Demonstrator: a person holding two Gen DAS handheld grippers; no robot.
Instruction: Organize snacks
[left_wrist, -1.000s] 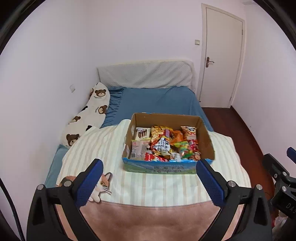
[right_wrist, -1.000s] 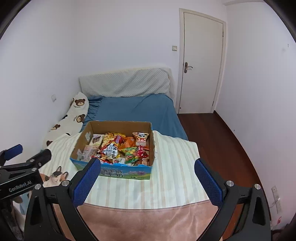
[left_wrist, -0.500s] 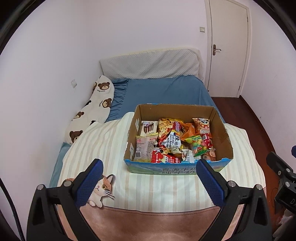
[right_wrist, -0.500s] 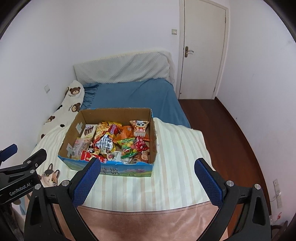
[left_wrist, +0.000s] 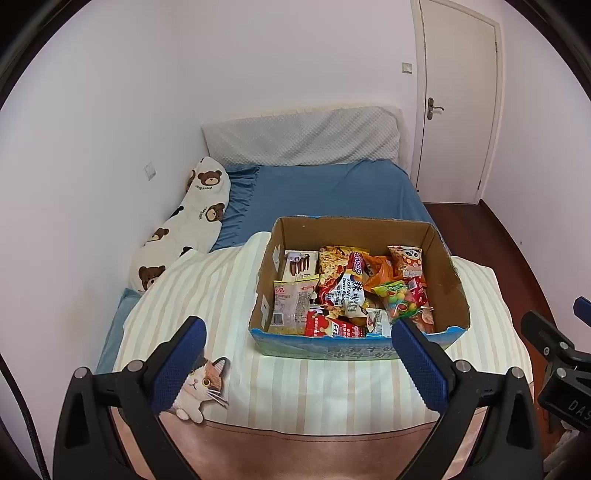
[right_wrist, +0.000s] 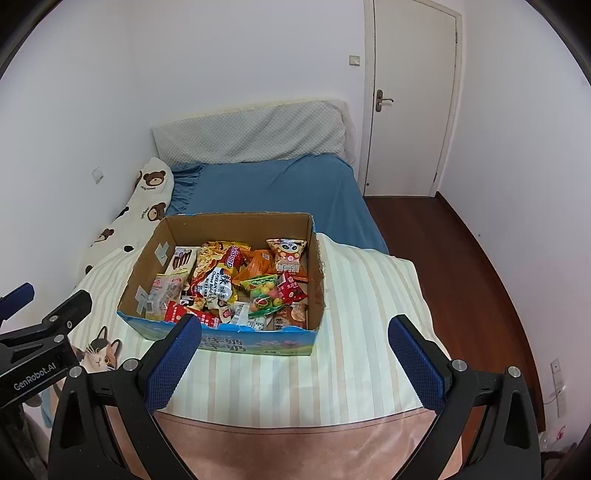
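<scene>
**Closing in on the snack box**

Both our left tongs and right tongs are spread wide and hold nothing. The cardboard box of jumbled snack packets sits on the striped blanket on the bed. We should come down from above, choose one top packet, and pinch its flat edge, clear of the box wall.
</scene>
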